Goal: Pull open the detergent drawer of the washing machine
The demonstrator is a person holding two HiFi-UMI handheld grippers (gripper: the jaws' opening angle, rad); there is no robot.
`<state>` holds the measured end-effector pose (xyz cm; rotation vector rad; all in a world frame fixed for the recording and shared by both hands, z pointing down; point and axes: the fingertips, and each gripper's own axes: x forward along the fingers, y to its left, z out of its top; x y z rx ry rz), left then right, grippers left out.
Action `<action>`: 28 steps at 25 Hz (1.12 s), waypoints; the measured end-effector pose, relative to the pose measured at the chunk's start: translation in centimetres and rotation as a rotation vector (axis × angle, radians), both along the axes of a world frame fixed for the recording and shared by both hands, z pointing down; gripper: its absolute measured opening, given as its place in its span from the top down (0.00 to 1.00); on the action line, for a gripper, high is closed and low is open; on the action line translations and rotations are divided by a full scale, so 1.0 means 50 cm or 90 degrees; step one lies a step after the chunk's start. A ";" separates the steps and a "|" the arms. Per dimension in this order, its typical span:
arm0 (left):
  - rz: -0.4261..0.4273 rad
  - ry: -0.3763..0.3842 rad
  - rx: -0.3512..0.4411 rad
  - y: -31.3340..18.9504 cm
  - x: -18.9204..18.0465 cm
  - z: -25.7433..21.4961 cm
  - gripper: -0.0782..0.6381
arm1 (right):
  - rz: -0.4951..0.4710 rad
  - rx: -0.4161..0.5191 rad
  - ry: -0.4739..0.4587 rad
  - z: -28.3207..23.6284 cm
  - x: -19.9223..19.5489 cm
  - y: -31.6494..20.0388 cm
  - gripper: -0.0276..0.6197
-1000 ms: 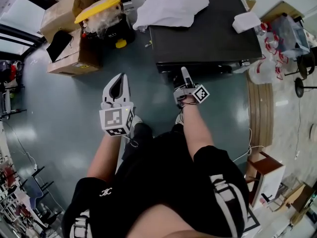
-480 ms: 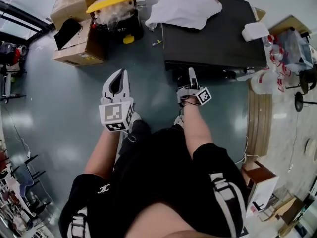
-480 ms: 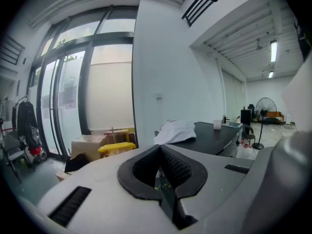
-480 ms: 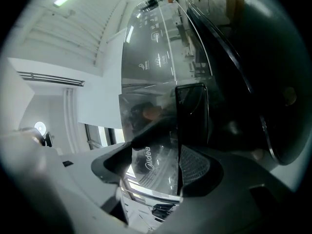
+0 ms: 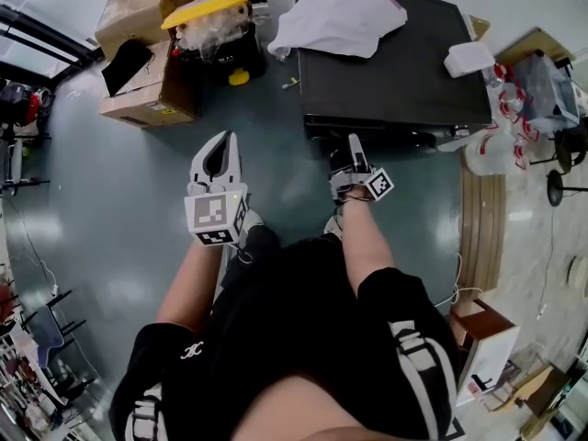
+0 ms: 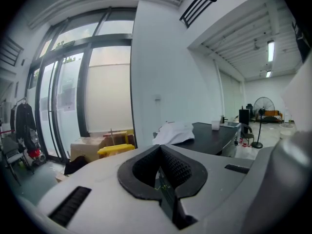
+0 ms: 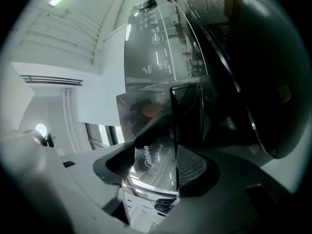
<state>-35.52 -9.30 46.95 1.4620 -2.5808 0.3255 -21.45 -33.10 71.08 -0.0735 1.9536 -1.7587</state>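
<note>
1. The right gripper [image 7: 162, 154] has just been closing its jaws. They stand apart, with the glossy front of the detergent drawer [image 7: 146, 121] between them, and no firm clamp is visible.
2. The drawer sits at the front upper edge of the washing machine [image 5: 395, 62], near its left front corner.
3. For a good pull, the jaws should probably close fully on the drawer's front first. Then the pull should go straight toward the person, without twisting, otherwise the smooth panel may slip from the pads.
4. The left gripper [image 6: 160, 149] is closed and empty, over the floor [image 5: 119, 200], well apart from the machine.
5. On the machine's dark top, a white cloth [image 5: 335, 16] lies at the far left corner.
6. Cardboard boxes [image 5: 147, 85] and a yellow lid [image 5: 207, 5] stand on the shiny floor left of the machine, near tall windows [image 6: 73, 82].
</note>
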 end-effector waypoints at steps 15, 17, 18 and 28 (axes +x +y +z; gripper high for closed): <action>0.098 0.043 0.021 -0.046 0.010 0.019 0.89 | -0.002 0.005 0.001 0.011 0.118 0.121 0.57; 0.134 0.040 0.023 -0.052 0.007 0.020 0.89 | 0.025 0.006 0.001 0.011 0.141 0.137 0.57; 0.150 0.039 0.023 -0.052 0.003 0.020 0.89 | 0.042 0.007 0.001 0.013 0.153 0.146 0.57; 0.293 0.044 0.015 -0.062 -0.018 0.013 0.89 | 0.211 -0.007 0.010 0.015 0.223 0.214 0.59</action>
